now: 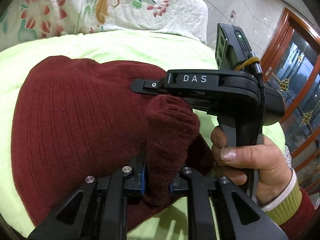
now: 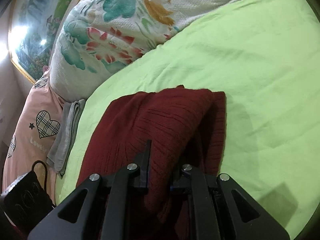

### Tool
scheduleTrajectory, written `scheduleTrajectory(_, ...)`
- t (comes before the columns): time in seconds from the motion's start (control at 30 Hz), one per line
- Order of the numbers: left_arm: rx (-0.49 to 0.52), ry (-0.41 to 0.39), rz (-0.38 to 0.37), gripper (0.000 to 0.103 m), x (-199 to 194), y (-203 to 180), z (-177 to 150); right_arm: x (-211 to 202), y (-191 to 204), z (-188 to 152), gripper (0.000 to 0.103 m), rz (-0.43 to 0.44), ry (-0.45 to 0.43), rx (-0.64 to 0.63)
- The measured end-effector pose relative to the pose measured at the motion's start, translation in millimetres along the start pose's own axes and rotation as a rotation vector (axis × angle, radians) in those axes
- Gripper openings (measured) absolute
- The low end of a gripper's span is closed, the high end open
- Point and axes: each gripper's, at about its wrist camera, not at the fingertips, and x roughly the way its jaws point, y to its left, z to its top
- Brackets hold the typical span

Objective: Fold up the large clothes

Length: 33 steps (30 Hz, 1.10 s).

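Note:
A dark red ribbed knit sweater (image 1: 80,124) lies partly folded on a lime-green bed sheet (image 1: 124,46). In the left wrist view my left gripper (image 1: 158,174) is shut on a bunched fold of the sweater that rises between its blue pads (image 1: 143,182). A hand (image 1: 250,160) holds my right gripper (image 1: 148,87) just above that same fold. From the right wrist view, my right gripper (image 2: 162,160) is shut on a thick ridge of the sweater (image 2: 160,116). Its left finger shows, and cloth hides its right finger.
A white quilt with a flower print (image 2: 112,40) is piled along the far side of the sheet (image 2: 250,70). A pink pillow with checked hearts (image 2: 40,120) and a folded grey cloth (image 2: 66,132) lie at the left. A wooden glass-fronted cabinet (image 1: 296,76) stands at the right.

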Motion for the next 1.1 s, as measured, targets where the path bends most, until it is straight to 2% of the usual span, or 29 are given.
scheduleTrajectory(0.07, -0.019, 0.022, -0.039, 0.037, -6, 4, 1, 0, 0, -2, 0.013, -0.013, 0.006, 0.0)
scheduleTrajectory(0.1, -0.019, 0.023, -0.04, 0.041, -13, 5, -1, 0, -2, -3, 0.015, -0.017, 0.015, 0.002)
scheduleTrajectory(0.17, -0.016, 0.016, -0.04, 0.057, -34, 7, -7, -3, -3, -4, 0.023, -0.022, 0.028, 0.019)
scheduleTrajectory(0.2, -0.019, 0.005, -0.035, 0.063, -45, 10, -9, -7, -3, -4, 0.031, -0.028, 0.023, 0.019)
scheduleTrajectory(0.23, -0.025, -0.015, -0.023, 0.075, -59, 13, -13, -12, -3, -5, 0.042, -0.043, 0.015, 0.017)
scheduleTrajectory(0.27, -0.031, -0.029, -0.016, 0.082, -68, 17, -15, -19, -3, -5, 0.048, -0.05, 0.006, 0.018)
scheduleTrajectory(0.33, -0.061, -0.057, 0.005, 0.083, -88, 31, -18, -32, -4, -8, 0.078, -0.042, -0.019, 0.036)
scheduleTrajectory(0.37, -0.09, -0.067, 0.018, 0.083, -97, 43, -17, -36, -5, -10, 0.08, -0.039, -0.027, 0.043)
scheduleTrajectory(0.43, -0.137, -0.066, 0.025, 0.084, -102, 62, -15, -44, -9, -13, 0.08, -0.01, -0.028, 0.07)
scheduleTrajectory(0.53, -0.245, -0.021, 0.02, 0.085, -92, 101, -11, -45, -15, -15, 0.08, 0.027, -0.012, 0.112)
scheduleTrajectory(0.67, -0.394, 0.029, -0.072, 0.084, -64, 144, -4, -38, -16, -13, 0.08, 0.034, 0.02, 0.124)
scheduleTrajectory(0.77, -0.464, 0.076, -0.147, 0.085, -40, 166, 1, -29, -18, -11, 0.08, 0.064, 0.051, 0.134)
scheduleTrajectory(0.83, -0.485, 0.105, -0.202, 0.088, -25, 172, 3, -24, -19, -10, 0.08, 0.061, 0.063, 0.135)
scheduleTrajectory(0.93, -0.5, 0.148, -0.235, 0.09, 1, 177, 9, -17, -25, -7, 0.08, 0.074, 0.079, 0.148)
scheduleTrajectory(1.1, -0.405, 0.188, -0.198, 0.09, 27, 158, 24, -6, -31, -1, 0.08, 0.094, 0.102, 0.163)
